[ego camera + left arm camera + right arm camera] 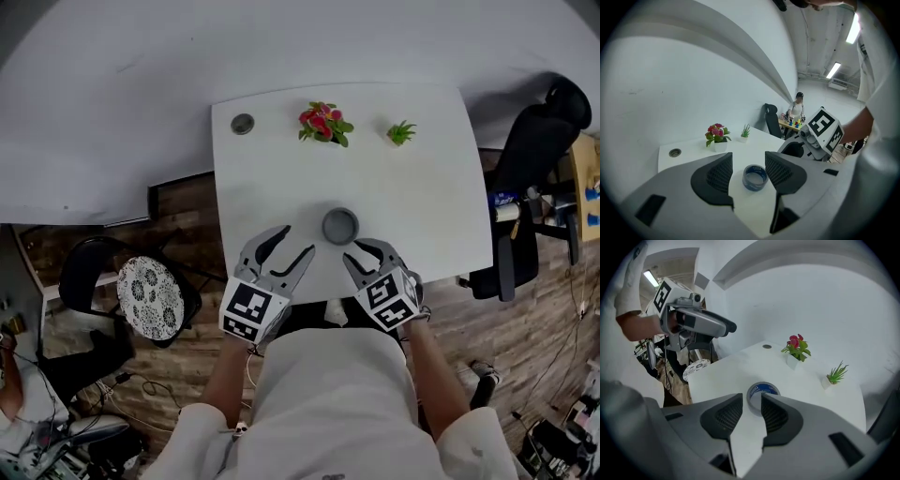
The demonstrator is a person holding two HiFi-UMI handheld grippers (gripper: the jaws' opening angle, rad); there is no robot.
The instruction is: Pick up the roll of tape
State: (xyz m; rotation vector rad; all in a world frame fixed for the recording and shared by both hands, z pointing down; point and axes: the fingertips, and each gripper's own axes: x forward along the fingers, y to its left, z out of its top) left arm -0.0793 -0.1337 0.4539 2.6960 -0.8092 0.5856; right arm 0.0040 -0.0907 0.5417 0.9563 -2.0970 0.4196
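The grey-and-blue roll of tape (340, 226) lies flat on the white rectangular counter (412, 197), near its front edge, touching neither tool. Left tongs (292, 246): jaws wide apart, nothing gripped, with the roll just ahead of the gap. Right tongs (366, 255): jaws apart, empty, tips just short of the roll. A pink-flowered potted plant (324, 123) stands towards the far edge.

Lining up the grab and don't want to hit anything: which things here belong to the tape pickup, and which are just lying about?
For the job: roll of tape, left gripper, right gripper, both open and empty.

Just lying about: flower pot, small green plant, round cap, black chair, patterned stool.
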